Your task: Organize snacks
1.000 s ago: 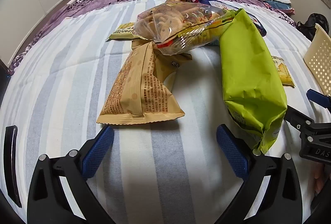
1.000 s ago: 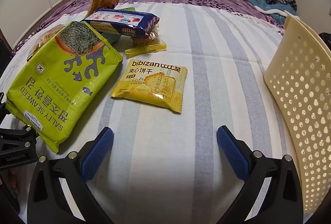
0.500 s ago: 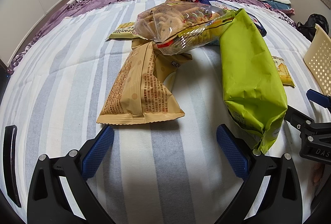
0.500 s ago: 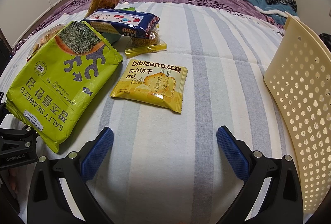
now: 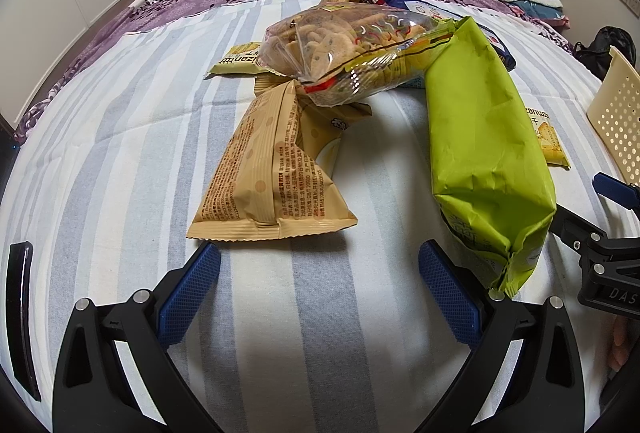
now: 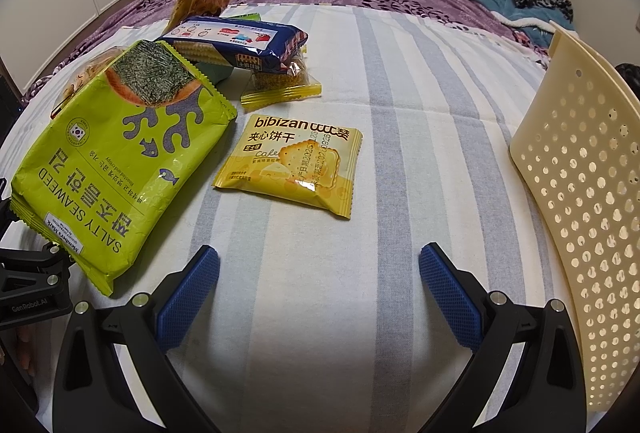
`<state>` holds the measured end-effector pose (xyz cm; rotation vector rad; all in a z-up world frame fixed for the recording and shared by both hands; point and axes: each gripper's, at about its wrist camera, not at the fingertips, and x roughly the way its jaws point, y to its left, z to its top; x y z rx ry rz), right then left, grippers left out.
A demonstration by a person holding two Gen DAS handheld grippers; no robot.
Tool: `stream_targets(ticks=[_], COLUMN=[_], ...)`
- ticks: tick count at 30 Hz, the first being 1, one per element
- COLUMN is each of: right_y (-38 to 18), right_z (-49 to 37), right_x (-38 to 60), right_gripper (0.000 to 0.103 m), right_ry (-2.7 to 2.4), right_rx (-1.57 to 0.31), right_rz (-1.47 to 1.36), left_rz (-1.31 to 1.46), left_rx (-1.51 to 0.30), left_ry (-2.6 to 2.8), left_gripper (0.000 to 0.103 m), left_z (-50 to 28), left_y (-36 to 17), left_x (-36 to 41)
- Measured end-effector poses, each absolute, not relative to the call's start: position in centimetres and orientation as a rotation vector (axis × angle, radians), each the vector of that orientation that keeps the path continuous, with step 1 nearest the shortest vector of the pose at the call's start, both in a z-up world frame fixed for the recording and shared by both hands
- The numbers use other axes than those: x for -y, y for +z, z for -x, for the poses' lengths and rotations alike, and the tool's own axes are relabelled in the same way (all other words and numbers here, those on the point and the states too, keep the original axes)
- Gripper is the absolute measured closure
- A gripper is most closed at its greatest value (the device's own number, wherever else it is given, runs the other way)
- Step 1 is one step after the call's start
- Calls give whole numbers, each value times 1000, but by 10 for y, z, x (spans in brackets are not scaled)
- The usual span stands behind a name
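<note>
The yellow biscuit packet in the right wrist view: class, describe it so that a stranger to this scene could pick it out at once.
Start at the striped bedsheet, between the lime green seaweed bag and the cream perforated basket. There lies a small square yellow packet, flat and apart from the pile. Alone among its neighbours, it reads "bibizan" and pictures a cracker with cheese.

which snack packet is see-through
The clear cracker bag atop the pile; its crackers show through, while the green seaweed bag and tan packet are opaque.

"SALTY SEAWEED" green bag [image 6: 120, 169], "bibizan" yellow packet [image 6: 294, 165]
</note>
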<state>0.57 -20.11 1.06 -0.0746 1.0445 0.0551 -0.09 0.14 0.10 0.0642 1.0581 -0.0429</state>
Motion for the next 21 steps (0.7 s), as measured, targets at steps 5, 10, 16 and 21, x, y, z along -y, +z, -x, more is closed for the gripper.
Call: stream_targets(ticks=[5, 10, 16, 21], right_y=[10, 9, 9, 9], right_z=[-5, -5, -5, -5], right_x=[200, 202, 202, 202], right_gripper=[5, 5, 5, 5], right_ry=[54, 55, 56, 56], right_rx=[-1044, -1042, -1043, -1042], right_rz=[76, 74, 72, 72], left_rz=[-63, -64, -64, -63], left_rx=[-1059, -1058, -1059, -1059], left_ry=[-43, -43, -43, -44], left_gripper=[2, 2, 2, 2], left_z=[1, 1, 1, 0], left_y=[1, 0, 0, 0], left_x=[-1, -1, -1, -1])
